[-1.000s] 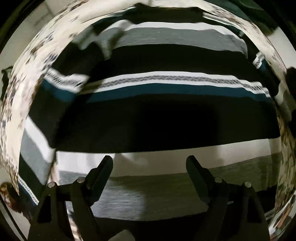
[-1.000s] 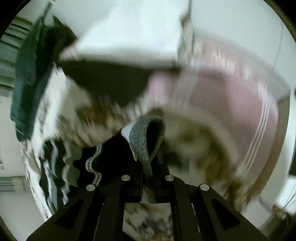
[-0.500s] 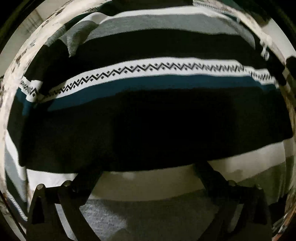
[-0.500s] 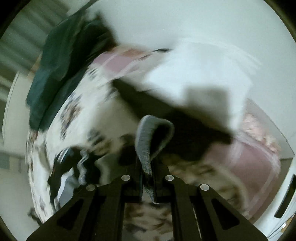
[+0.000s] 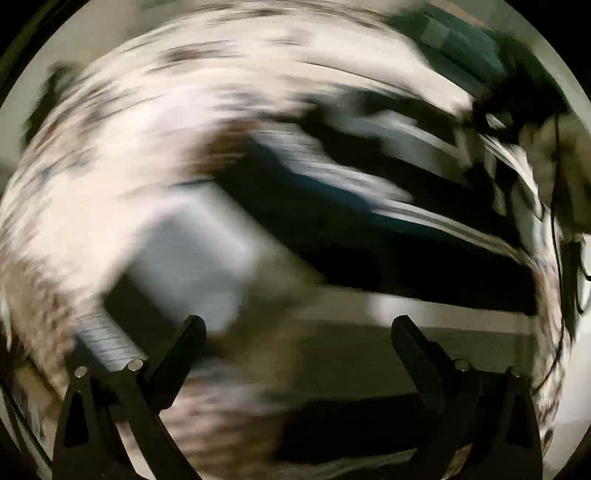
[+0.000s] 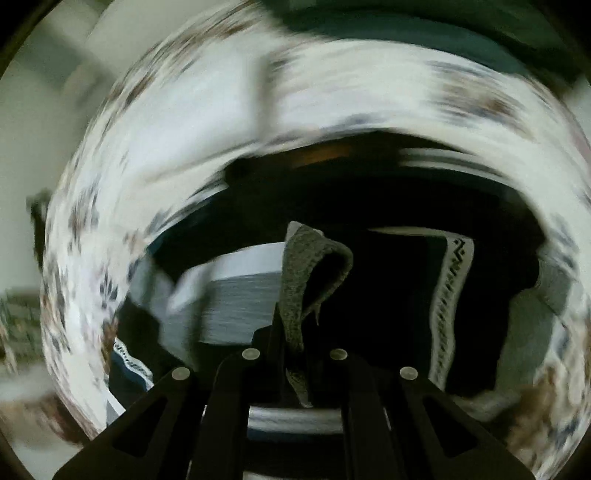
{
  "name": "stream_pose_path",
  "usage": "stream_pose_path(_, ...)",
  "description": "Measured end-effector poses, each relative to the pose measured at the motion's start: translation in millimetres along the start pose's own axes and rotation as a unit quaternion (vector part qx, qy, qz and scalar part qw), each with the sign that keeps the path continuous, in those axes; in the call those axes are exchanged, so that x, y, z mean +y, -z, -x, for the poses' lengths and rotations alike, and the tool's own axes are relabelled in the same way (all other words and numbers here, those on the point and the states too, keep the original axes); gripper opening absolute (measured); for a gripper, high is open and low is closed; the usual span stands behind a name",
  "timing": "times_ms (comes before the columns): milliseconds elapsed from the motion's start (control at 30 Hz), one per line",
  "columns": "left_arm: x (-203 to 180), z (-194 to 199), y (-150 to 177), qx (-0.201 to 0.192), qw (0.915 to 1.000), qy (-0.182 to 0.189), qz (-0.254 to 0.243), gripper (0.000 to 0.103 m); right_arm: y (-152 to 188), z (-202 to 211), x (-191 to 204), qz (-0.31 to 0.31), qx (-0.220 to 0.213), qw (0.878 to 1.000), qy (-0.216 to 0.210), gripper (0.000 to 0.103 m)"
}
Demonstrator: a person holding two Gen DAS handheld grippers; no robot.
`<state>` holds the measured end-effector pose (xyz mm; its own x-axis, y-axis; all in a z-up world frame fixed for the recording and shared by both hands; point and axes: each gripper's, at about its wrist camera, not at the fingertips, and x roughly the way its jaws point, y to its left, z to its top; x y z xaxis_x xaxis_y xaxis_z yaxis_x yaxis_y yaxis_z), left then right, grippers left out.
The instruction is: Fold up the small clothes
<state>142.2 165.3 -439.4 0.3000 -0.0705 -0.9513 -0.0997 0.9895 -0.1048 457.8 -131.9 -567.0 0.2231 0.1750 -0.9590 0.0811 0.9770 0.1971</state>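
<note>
A striped sweater (image 5: 424,251) in black, white, grey and teal lies on a floral bedsheet (image 5: 110,155). The left wrist view is badly motion-blurred. My left gripper (image 5: 297,332) is open and empty, just above the sweater's grey and white lower stripes. My right gripper (image 6: 297,332) is shut on a grey ribbed edge of the sweater (image 6: 306,266), which loops up out of the jaws. Beyond it the sweater (image 6: 406,288) shows black bands and a white zigzag stripe (image 6: 452,295), partly folded over itself.
The white floral bedsheet (image 6: 229,103) surrounds the sweater on all sides. A dark teal garment (image 6: 424,29) lies at the far edge of the bed, also in the left wrist view (image 5: 461,44). A person's arm and a cable (image 5: 554,177) show at right.
My right gripper has swung down from facing the room to facing the bed, carrying the grey sweater edge. My left gripper has pulled back and turned fast; its view went from sharp stripes to blur.
</note>
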Motion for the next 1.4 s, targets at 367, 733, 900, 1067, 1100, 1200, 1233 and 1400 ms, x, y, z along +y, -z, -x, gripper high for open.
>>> stream_pose_path(367,187.9,-70.9,27.0,0.08,0.9737,0.021,0.212,0.101,49.9,-45.3,25.2,-0.062,0.105,0.991,-0.05,0.049)
stream_pose_path(733,208.8,61.4,-3.8,-0.038,0.9888,-0.037,0.139,0.009,130.7,-31.5,7.0,-0.108,0.144,0.984,-0.01,0.049)
stream_pose_path(900,236.1,40.6,-121.4,-0.1,0.9862,-0.083,0.103,0.009,148.9,-37.4,21.8,-0.117,0.151,0.981,-0.027,0.049)
stream_pose_path(1067,259.5,-33.0,-213.9,-0.095,0.9885,-0.086,0.079,0.012,158.9,-45.8,28.4,-0.129,0.149,0.98,-0.04,0.049)
stream_pose_path(1100,257.7,-44.3,-223.0,-0.084,0.9893,-0.094,0.073,0.014,160.2,-46.1,26.9,-0.131,0.149,0.979,-0.04,0.049)
stream_pose_path(1200,256.7,-71.7,-234.5,-0.05,0.9892,-0.105,0.088,0.016,165.1,-39.4,13.5,-0.147,0.146,0.977,-0.049,0.05)
stream_pose_path(1233,255.9,-74.4,-233.2,-0.047,0.9879,-0.115,0.093,0.018,168.1,-33.2,5.1,-0.153,0.144,0.976,-0.054,0.052)
stream_pose_path(1400,241.6,-55.1,-197.4,-0.063,0.9799,-0.142,0.125,0.081,177.1,-0.7,-40.0,-0.181,0.138,0.971,-0.071,0.067)
